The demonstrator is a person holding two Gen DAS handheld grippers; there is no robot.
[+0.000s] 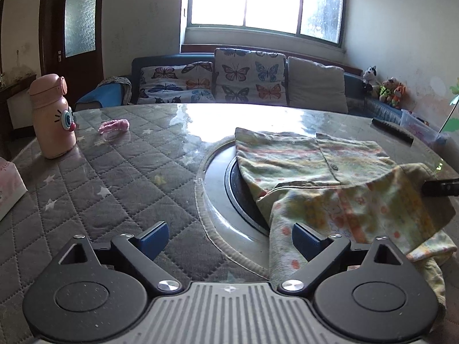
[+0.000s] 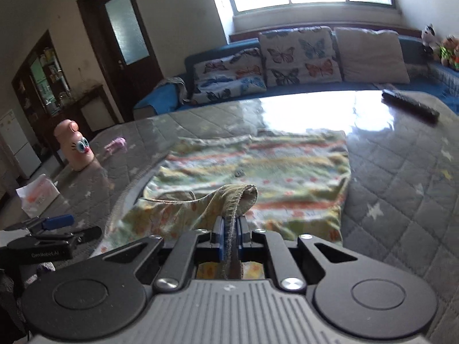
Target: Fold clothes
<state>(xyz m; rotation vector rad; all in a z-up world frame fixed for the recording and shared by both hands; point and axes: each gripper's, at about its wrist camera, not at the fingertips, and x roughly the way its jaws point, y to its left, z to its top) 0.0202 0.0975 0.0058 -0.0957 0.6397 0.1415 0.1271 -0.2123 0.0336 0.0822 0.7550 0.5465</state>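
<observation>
Left gripper (image 1: pixel 231 236): jaws spread wide, nothing between them; low over the near edge of the table (image 1: pixel 129 172), right blue pad just beside the garment's near flap.
Right gripper (image 2: pixel 229 236): pinched tight on a hemmed edge of the garment (image 2: pixel 258 163), that edge lifted and curled above the pads.
Garment: patterned yellow-green cloth with orange stripes, spread flat over the table's middle, partly covering the round inset (image 1: pixel 221 189); near part raised and folded toward the centre.
Left edge: pink bottle (image 1: pixel 53 117) upright; pink hair tie (image 1: pixel 113 126) beside it; tissue pack (image 1: pixel 8 189) nearer.
Far right corner: dark remote (image 2: pixel 410 104), well apart from the cloth.
Beyond table: sofa (image 1: pixel 243 80) with butterfly cushions.
</observation>
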